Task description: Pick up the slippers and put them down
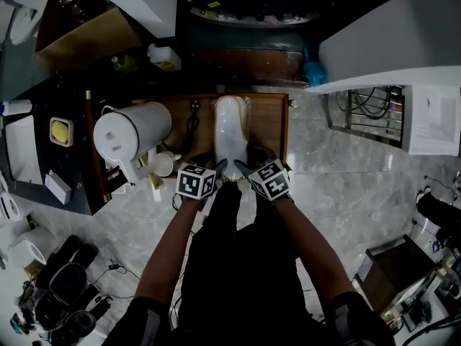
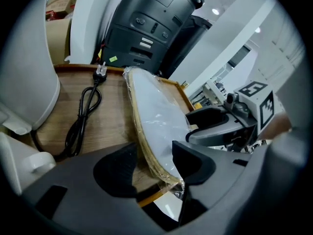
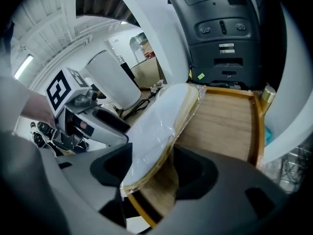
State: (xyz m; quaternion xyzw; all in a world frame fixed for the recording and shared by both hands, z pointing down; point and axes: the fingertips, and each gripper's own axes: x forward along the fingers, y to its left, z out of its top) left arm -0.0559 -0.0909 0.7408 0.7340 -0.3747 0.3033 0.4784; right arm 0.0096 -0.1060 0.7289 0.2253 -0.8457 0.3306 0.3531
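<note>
At your left a white lidded jug (image 1: 133, 132) stands by the left edge of the wooden tray (image 1: 270, 121); its contents cannot be seen. The tray has a raised rim and holds two things: a black power cord (image 2: 85, 116) coiled on its left part, and the slippers (image 1: 230, 132) lying lengthwise along its middle. The slippers are white, flat, with a tan edge, sealed in clear crinkled plastic. Your left gripper (image 2: 154, 168) has its jaws wide apart, the pack's near end between them, unpressed; your right gripper (image 3: 151, 165) likewise stands apart around that same end, with bare wood showing beside one pad.
</note>
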